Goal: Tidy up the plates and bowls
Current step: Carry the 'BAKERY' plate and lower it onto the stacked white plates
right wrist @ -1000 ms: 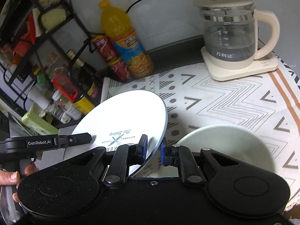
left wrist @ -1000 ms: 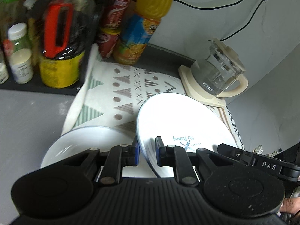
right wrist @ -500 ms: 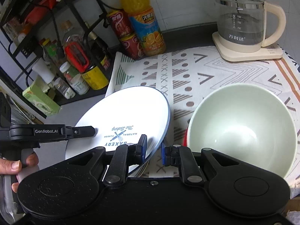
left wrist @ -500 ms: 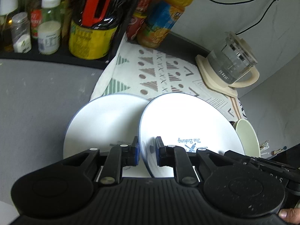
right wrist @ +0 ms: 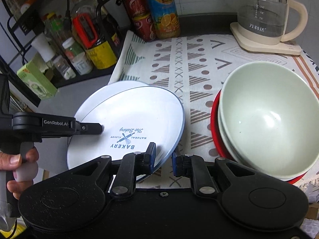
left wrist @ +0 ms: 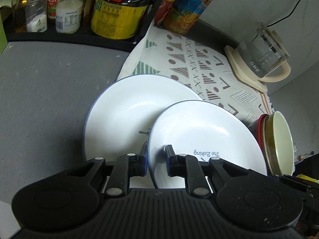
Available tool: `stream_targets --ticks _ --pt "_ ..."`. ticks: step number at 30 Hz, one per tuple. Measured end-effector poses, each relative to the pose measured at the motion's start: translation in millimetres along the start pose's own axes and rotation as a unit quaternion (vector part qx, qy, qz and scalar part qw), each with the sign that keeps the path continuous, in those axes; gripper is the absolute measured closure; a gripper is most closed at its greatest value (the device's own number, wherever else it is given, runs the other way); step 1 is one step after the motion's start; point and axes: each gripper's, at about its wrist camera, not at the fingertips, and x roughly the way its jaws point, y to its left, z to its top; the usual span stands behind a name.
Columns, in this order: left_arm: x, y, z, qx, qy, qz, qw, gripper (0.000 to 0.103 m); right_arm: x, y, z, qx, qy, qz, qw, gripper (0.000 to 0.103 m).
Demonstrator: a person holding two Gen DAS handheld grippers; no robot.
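— White plate [right wrist: 127,119], who holds it?

— Both grippers. The left gripper [left wrist: 156,157] pinches one edge, and the right gripper [right wrist: 163,159] has its fingers on each side of the other edge. A hand [right wrist: 18,165] grips the left handle.

— Where is the plate?

— Tilted, just above a second plate [left wrist: 123,115] on the grey counter [left wrist: 43,91].

— What's nearby?

— A green bowl [right wrist: 267,119] stacked in a red bowl [right wrist: 214,119], on the patterned cloth [right wrist: 191,63]. Kettle [right wrist: 263,16] and bottles [right wrist: 163,12] behind.

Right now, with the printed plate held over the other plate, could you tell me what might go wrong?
1. Both the left gripper and right gripper pinch only the rim of the tilted printed plate; it could slip and strike the lower plate.
2. The green bowl sits tilted on the red dish close beside; a sideways swing could knock it.
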Motion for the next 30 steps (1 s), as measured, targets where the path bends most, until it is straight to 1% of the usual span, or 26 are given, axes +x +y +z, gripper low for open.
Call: stream_targets --ticks 4,9,16,20,22,23,24,25,28,30 --pt "6 5 -1 -0.002 0.003 0.007 1.0000 0.085 7 5 1 -0.005 0.004 -0.005 1.000 0.086" --pt "12 14 0 -0.010 0.007 0.018 0.9998 0.084 18 18 3 -0.027 0.012 -0.016 0.999 0.086" --pt "16 20 5 -0.006 0.005 0.027 0.9996 0.084 33 22 4 -0.018 0.019 -0.027 0.999 0.087" --pt "16 18 10 0.005 0.004 0.049 0.9988 0.084 39 23 3 -0.010 0.021 -0.027 0.999 0.088" --pt "13 19 12 0.005 0.006 0.050 0.9987 0.084 40 25 2 -0.011 0.016 -0.032 0.999 0.088" --pt "11 19 14 0.002 0.009 0.049 0.9988 0.082 41 24 2 -0.007 0.017 -0.032 0.999 0.088" --pt "8 19 15 0.002 0.009 0.048 0.9988 0.075 42 23 2 0.000 0.019 -0.031 0.999 0.088" --pt "5 19 16 0.002 0.006 0.051 0.9987 0.066 43 23 2 0.003 0.020 -0.031 0.999 0.088" --pt "-9 18 19 0.005 -0.018 0.053 0.9984 0.049 44 23 2 0.004 0.019 -0.034 0.999 0.087" --pt "-16 19 20 0.002 -0.028 0.050 0.9984 0.045 46 24 2 0.003 0.018 -0.039 0.999 0.085"
